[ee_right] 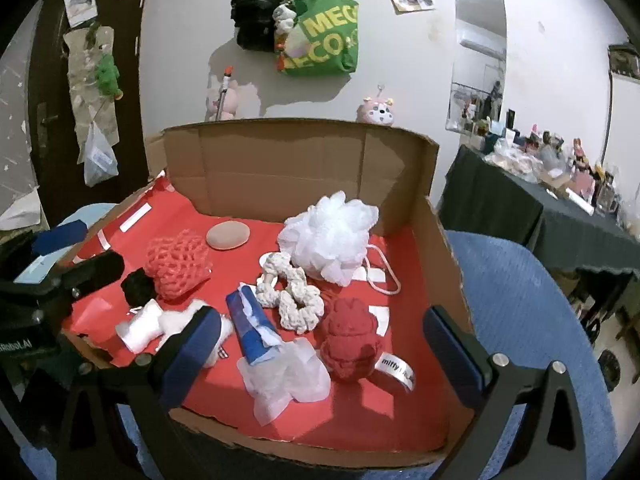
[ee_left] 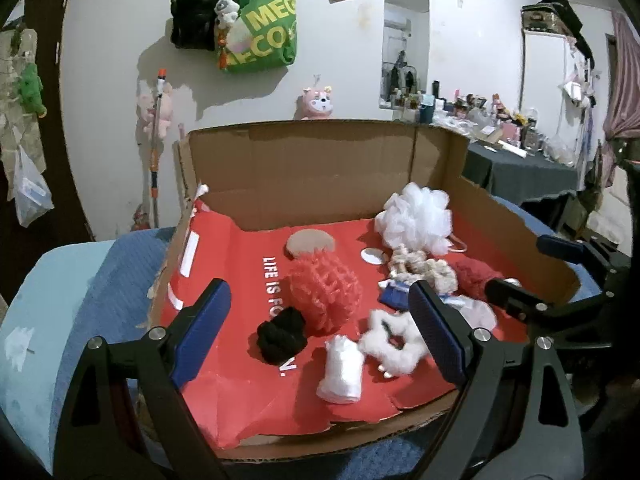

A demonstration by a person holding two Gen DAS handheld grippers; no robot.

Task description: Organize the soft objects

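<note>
A cardboard box lined in red holds several soft things: a white mesh pouf, a coral crochet ball, a black scrunchie, a white fluffy scrunchie, a white roll, a cream scrunchie, a red plush, and a blue-and-white pack in clear plastic. My left gripper is open, empty, above the box's front. My right gripper is open, empty, over the front right.
A tan flat pad lies at the box's back. The box sits on a blue cushion. A cluttered dark table stands to the right. Bags hang on the wall behind.
</note>
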